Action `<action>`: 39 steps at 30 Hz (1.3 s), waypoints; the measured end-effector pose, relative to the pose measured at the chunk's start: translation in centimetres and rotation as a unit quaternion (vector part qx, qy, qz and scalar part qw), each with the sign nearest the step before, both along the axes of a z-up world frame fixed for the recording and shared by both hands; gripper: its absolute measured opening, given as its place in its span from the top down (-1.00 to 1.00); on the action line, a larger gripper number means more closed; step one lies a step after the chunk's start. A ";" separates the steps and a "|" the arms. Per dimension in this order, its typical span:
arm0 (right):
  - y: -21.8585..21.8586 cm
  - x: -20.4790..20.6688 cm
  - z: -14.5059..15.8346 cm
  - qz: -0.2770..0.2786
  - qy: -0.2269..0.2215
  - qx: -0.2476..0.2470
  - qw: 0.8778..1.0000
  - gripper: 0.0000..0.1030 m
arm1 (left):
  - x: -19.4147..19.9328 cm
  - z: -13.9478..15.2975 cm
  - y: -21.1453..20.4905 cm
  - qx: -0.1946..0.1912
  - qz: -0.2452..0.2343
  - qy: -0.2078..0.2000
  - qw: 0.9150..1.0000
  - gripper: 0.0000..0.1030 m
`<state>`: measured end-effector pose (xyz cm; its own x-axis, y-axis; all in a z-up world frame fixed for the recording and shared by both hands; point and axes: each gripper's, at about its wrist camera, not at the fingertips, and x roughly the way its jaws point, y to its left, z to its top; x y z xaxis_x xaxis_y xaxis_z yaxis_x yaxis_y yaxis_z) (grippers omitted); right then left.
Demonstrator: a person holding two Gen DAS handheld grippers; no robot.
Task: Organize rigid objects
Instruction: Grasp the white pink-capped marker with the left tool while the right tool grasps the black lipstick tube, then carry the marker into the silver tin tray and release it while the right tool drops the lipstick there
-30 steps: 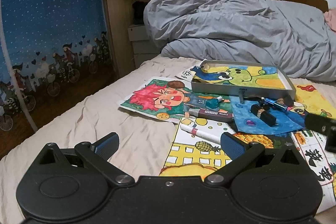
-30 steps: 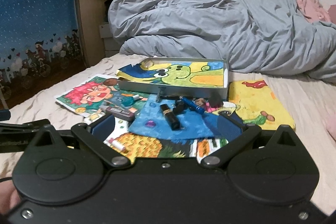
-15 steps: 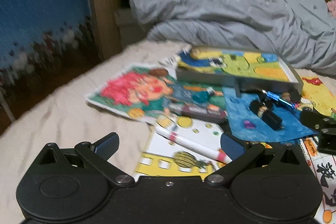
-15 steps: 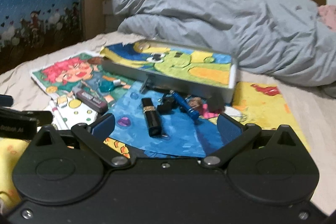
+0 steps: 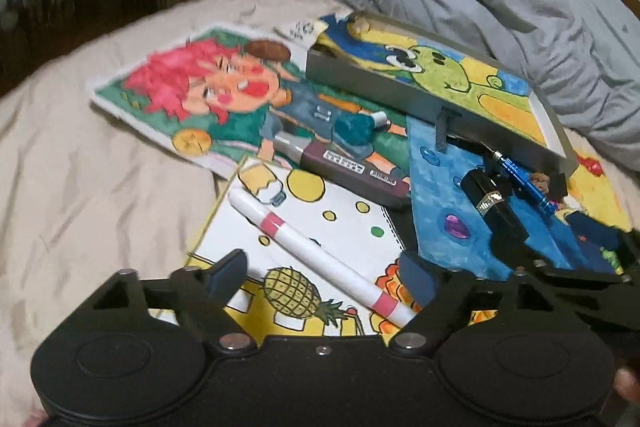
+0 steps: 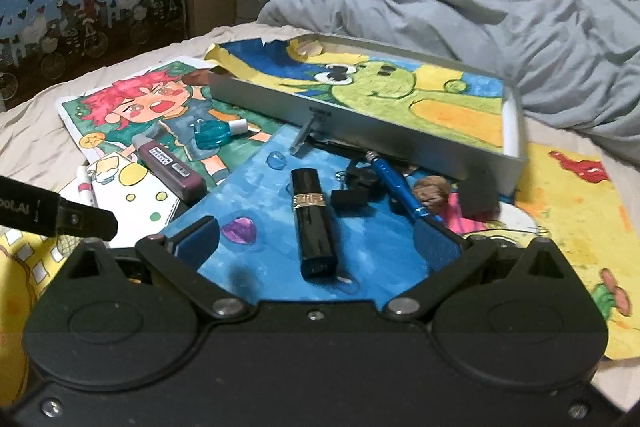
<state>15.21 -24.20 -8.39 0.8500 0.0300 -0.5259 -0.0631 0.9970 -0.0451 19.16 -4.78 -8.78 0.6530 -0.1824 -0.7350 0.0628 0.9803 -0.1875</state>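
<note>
- White marker (image 5: 320,259) lies on the pineapple drawing (image 5: 296,291), between the wide-spread fingers of the left gripper (image 5: 326,271), ungripped.
- Black lipstick (image 6: 314,223) lies on the blue drawing (image 6: 372,251), between the parted, empty fingers of the right gripper (image 6: 318,239).
- Metal tray (image 6: 360,115) sits beyond both.

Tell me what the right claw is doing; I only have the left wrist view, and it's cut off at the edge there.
Observer: The right claw is open, low over the blue drawing. The black lipstick lies between its fingers, and neither finger touches it.
Operator: Is there anything beside the lipstick I'd miss?
Observer: Small black pieces lie just to its right, next to the blue pen.
</note>
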 end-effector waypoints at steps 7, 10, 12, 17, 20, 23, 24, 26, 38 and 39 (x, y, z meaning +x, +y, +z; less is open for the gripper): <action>-0.4 2.6 -0.9 0.008 0.023 0.035 0.999 -0.40 | 1.2 -0.4 0.2 -0.023 0.000 0.019 1.000 -0.04; -0.3 2.7 -1.3 0.013 0.030 0.040 0.999 -0.24 | 1.3 -0.4 0.0 -0.024 -0.008 0.021 0.999 0.15; -0.1 2.5 -1.3 0.020 0.030 0.042 0.998 -0.08 | 1.3 -0.4 -0.2 -0.028 -0.016 0.023 0.999 0.22; 0.1 2.4 -1.3 0.024 0.027 0.042 0.998 0.44 | 1.6 -0.6 -0.9 -0.044 -0.042 0.028 0.998 0.40; -0.1 2.4 -1.3 0.021 0.027 0.048 0.998 0.65 | 1.7 -0.5 -1.4 -0.041 -0.058 0.029 0.997 0.51; 0.2 2.3 -1.3 0.033 0.027 0.046 0.998 0.70 | 1.7 -0.4 -1.5 -0.035 -0.066 0.028 0.997 0.56; 0.3 2.3 -1.3 0.035 0.028 0.041 0.998 0.70 | 1.7 -0.4 -1.4 -0.033 -0.068 0.028 0.997 0.57; 0.3 2.4 -1.4 0.035 0.030 0.042 0.998 0.69 | 1.8 -0.5 -1.3 -0.030 -0.071 0.032 0.997 0.57; 1.1 1.9 -1.2 0.048 0.015 0.024 0.998 0.74 | 2.0 -0.7 -2.1 0.007 -0.065 0.020 0.998 0.64; 1.3 1.7 -1.0 0.053 0.010 0.016 0.998 0.74 | 1.9 -0.6 -2.1 0.008 -0.063 0.020 0.998 0.72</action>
